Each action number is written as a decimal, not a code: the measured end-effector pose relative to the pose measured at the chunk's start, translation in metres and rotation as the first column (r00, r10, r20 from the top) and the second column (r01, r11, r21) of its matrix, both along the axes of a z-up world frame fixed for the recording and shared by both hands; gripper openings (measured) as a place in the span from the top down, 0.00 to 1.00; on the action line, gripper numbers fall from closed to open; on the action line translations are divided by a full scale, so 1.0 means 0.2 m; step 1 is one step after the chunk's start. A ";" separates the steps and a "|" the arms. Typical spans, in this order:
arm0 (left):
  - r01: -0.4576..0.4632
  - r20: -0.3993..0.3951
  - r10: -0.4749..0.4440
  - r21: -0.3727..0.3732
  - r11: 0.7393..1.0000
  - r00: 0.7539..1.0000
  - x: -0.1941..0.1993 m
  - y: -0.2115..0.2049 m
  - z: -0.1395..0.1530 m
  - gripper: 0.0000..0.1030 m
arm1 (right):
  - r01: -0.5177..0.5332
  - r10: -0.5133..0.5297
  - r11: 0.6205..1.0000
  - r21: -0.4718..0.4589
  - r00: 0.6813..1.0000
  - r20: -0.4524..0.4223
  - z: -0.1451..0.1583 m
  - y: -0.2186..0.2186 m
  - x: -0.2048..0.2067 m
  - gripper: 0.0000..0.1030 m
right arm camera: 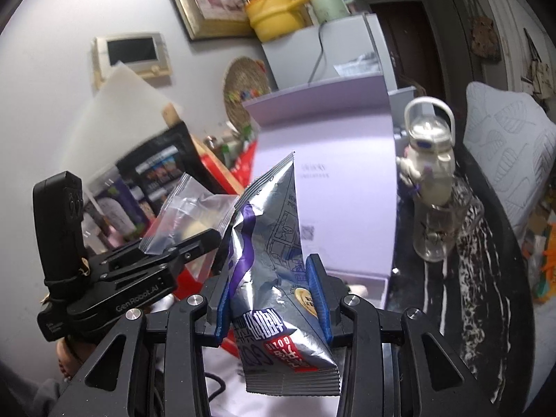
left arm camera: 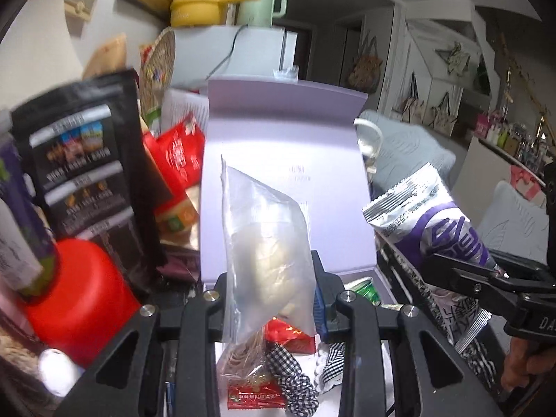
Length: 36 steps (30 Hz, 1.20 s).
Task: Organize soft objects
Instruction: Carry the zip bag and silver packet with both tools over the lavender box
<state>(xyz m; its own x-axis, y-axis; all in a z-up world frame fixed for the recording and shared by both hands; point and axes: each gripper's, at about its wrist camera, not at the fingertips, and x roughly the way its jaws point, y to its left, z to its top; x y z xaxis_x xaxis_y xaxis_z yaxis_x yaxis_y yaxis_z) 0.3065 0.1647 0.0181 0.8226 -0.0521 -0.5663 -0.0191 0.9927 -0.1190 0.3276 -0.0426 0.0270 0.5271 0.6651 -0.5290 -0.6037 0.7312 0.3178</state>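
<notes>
Left gripper (left arm camera: 274, 288) and right gripper (right arm camera: 272, 299) side by side, fingers clamped, angled downward.

"GenRobot.AI" on left claw (right arm camera: 194, 243)

The clear plastic bag (left arm camera: 267, 243) hides most of the lilac box (left arm camera: 361, 271) interior and its own pale contents stay cloudy — unreadable. The black pouch (left arm camera: 83, 160) at the left is motion-blurred, its print illegible. In the right wrist view the silver snack packet (right arm camera: 278, 278) covers the box's near wall — the box's printing is too small to read.
</notes>
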 end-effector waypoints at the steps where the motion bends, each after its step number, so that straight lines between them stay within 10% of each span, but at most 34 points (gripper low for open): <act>1: 0.000 -0.008 0.000 0.005 1.000 1.000 0.01 -0.01 -0.02 0.71 | 0.003 -0.004 1.000 -0.007 1.000 -0.009 -0.02 0.00 0.01 0.63; 19: 0.007 -0.239 0.013 0.084 0.996 0.971 0.21 -0.05 -0.35 0.71 | 0.020 -0.031 0.994 -0.103 0.994 -0.102 -0.21 0.04 0.13 0.63; 36: 0.039 -0.281 -0.015 0.080 0.996 0.959 0.25 -0.10 -0.37 0.71 | -0.001 -0.022 0.994 -0.113 0.978 -0.207 -0.40 0.08 0.19 0.63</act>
<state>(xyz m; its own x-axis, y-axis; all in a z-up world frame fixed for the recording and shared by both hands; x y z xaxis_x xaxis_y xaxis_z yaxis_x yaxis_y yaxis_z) 0.3567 0.1443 -0.0568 0.6292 -0.0149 -0.7771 -0.0123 0.9995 -0.0291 0.3657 -0.0269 -0.0524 0.4046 0.5903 -0.6984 -0.5252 0.7752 0.3510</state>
